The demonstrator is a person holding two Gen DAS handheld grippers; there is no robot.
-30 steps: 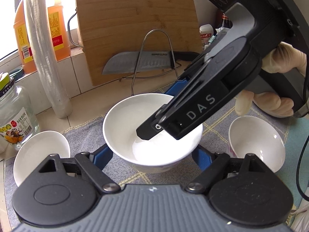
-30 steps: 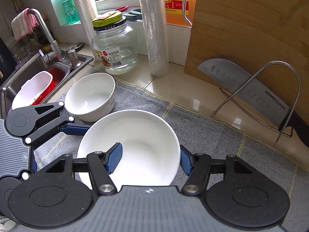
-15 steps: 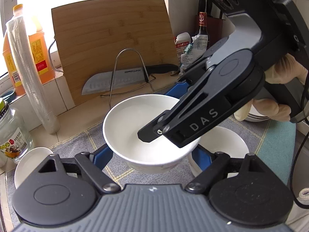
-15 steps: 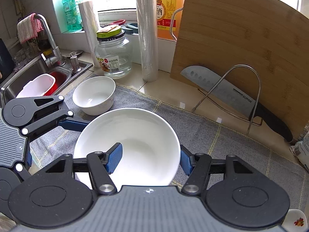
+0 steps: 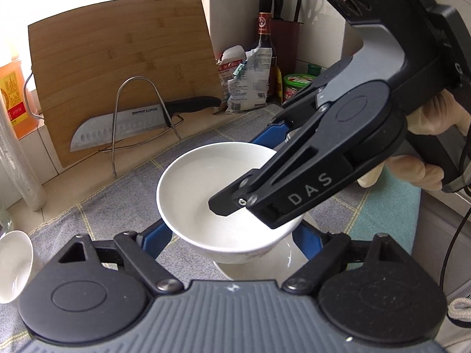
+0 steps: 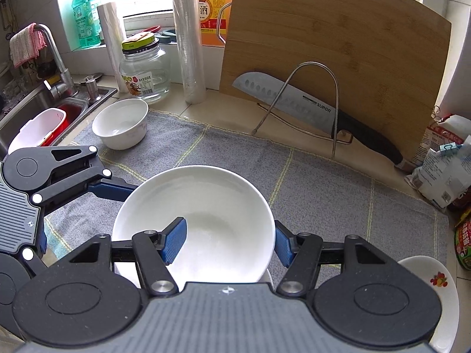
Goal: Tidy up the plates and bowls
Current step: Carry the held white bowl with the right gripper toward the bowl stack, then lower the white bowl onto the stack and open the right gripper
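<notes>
Both grippers hold one white bowl (image 5: 206, 194) (image 6: 203, 203) in the air above the grey mat (image 6: 323, 194). My left gripper (image 5: 232, 239) is shut on it, a blue finger against each outer side. My right gripper (image 6: 229, 244) is shut on its rim, with one blue pad (image 6: 175, 241) inside the bowl and the other outside. In the left wrist view the right gripper (image 5: 265, 170) reaches in from the right in a gloved hand. A second white bowl (image 5: 265, 264) sits right under the held one. A third bowl (image 6: 120, 123) stands at the mat's far left.
A bamboo board (image 6: 338, 58) leans on the wall behind a knife (image 6: 294, 100) in a wire rack. A glass jar (image 6: 144, 70), a film roll (image 6: 188, 35) and the sink (image 6: 44, 108) are to the left. Food bags (image 6: 441, 176) and a fruit-patterned plate (image 6: 435, 288) are to the right.
Both grippers have carried the bowl to the right across the mat and slightly up. It now hangs over the second bowl, which stood off to the right before.
</notes>
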